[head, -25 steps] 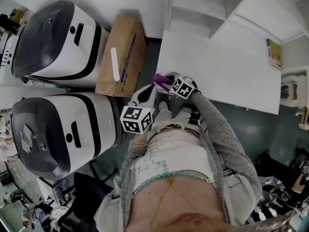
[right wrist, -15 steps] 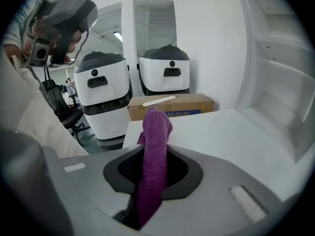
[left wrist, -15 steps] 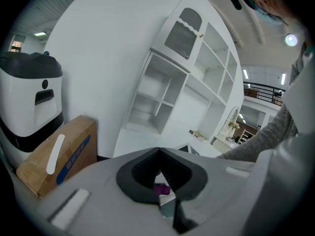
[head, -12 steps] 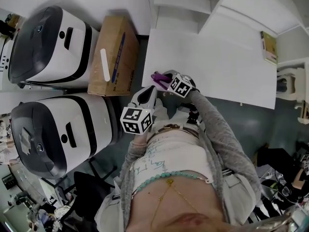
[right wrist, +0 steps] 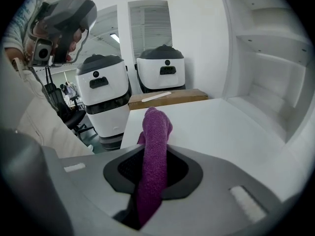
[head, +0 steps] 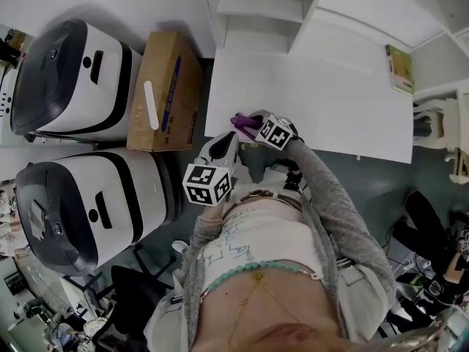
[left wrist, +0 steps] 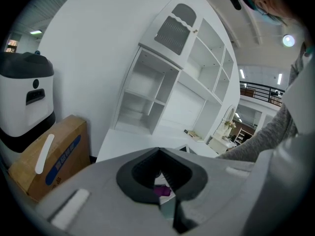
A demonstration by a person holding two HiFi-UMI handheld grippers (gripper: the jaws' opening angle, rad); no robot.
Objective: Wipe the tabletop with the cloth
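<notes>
Purple cloth (right wrist: 156, 127) pinched in right gripper (right wrist: 153, 173) at white tabletop (head: 322, 101) edge, left gripper (left wrist: 161, 195) pressed together

Grey knit sleeves (head: 331, 205), white top (head: 258, 235), turquoise bead necklace (head: 236, 271), marker-cubed grey left tool (head: 224, 144) and right tool (head: 249, 122).

In the head view your right gripper (head: 258, 123) covers nearly all of the cloth (head: 240, 119), so only a purple tip shows at the table's (head: 315, 94) near edge, and your sleeve (head: 322, 189) hides a stretch of that edge. In the right gripper view the cloth's lower end vanishes between the jaws. The print on the cardboard box (head: 163, 86) and on the book (head: 398, 69) is too small to read.
</notes>
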